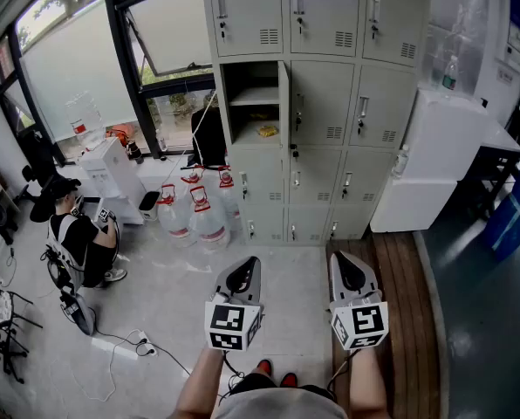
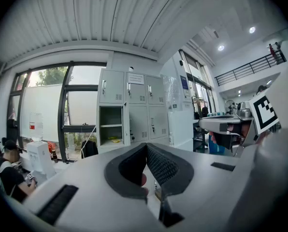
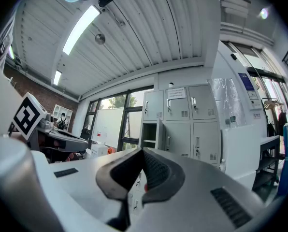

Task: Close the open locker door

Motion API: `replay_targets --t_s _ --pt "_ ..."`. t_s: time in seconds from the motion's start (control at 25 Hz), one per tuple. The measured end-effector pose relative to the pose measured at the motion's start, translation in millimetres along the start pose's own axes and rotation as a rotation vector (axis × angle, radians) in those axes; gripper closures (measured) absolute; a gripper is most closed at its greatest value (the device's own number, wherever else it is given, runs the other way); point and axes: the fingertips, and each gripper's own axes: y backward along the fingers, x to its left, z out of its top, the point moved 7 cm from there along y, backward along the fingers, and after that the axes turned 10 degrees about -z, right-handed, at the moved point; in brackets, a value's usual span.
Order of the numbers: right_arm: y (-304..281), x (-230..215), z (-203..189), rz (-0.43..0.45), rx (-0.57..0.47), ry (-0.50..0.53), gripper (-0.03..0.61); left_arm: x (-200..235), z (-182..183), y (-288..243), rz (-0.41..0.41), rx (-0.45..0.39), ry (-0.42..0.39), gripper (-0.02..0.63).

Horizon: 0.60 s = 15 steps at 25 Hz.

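Note:
A grey bank of lockers (image 1: 330, 103) stands across the room ahead of me. One compartment in its left column is open (image 1: 254, 103), and its door (image 1: 283, 103) swings out edge-on toward me. A small yellow item (image 1: 267, 131) lies on its lower shelf. My left gripper (image 1: 244, 267) and right gripper (image 1: 345, 262) hover side by side over the floor, well short of the lockers, both shut and holding nothing. The open compartment (image 2: 110, 125) shows beyond the left gripper (image 2: 145, 146) in the left gripper view. In the right gripper view it (image 3: 149, 135) lies beyond the right gripper (image 3: 143, 151).
Several water jugs (image 1: 199, 215) stand on the floor left of the lockers, beside a white dispenser (image 1: 112, 173). A person (image 1: 78, 238) sits at the left among cables. A white cabinet (image 1: 434, 155) adjoins the lockers on the right. Wooden boards (image 1: 400, 321) run along the right.

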Motion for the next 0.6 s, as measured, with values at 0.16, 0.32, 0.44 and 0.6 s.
replay_targets --t_s 0.16,0.32,0.44,0.6 --pt "2.9 -3.0 -3.0 0.008 0.003 -0.009 0.570 -3.7 -1.8 -2.7 -0.002 0.002 0.005 0.591" --pt "2.7 -8.7 -2.1 0.008 0.009 -0.011 0.569 -6.2 0.7 -7.6 -0.001 0.001 0.007 0.591" --pt "0.6 -14.1 -3.6 0.003 0.010 -0.016 0.569 -9.5 -0.5 -13.2 -0.008 0.005 0.007 0.591" --pt "-7.2 -19.1 -10.9 0.005 0.015 -0.026 0.569 -9.3 -6.4 -23.8 -0.011 0.014 0.014 0.591"
